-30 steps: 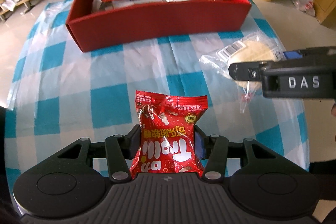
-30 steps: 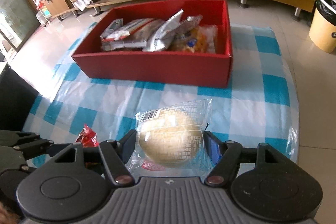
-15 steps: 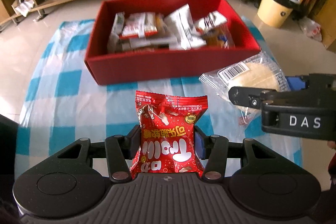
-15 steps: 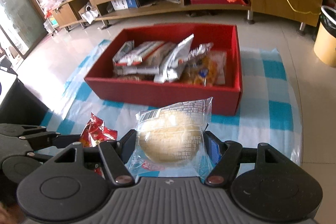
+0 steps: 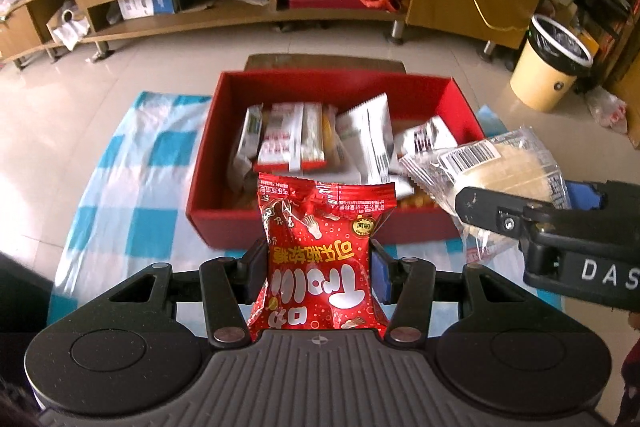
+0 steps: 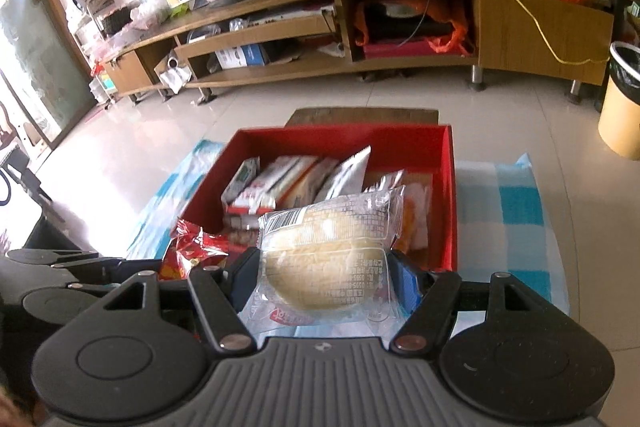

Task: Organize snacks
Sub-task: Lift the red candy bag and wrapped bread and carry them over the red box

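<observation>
The left hand-held gripper (image 5: 318, 277) is clamped on a red snack bag (image 5: 322, 259), which stands upright between its pads in the lower middle of the left wrist view, its top edge overlapping the near wall of the red box (image 5: 320, 231). The right hand-held gripper (image 6: 326, 277) grips a clear-wrapped round bun (image 6: 326, 259) by its sides; the bun fills the lower middle of the right wrist view, its barcode corner toward the upper left.

In the left wrist view that bun (image 5: 504, 171) shows at the right edge, pinched by a black finger marked DAS (image 5: 560, 231), in front of the box's right near corner. In the right wrist view the red bag (image 6: 192, 251) peeks out at the lower left, just beside the bun.

The box sits in the middle of both frames on a blue and white checked cloth (image 5: 132, 223) spread over the bench. Inside it several wrapped snacks (image 5: 320, 143) stand packed on edge, mostly toward the left and middle.

Beyond, at the top of the frames, runs a long wooden TV stand (image 6: 360, 27) on a pale tiled floor (image 5: 140, 67), and a yellow bin (image 5: 552, 67) stands at the right.
</observation>
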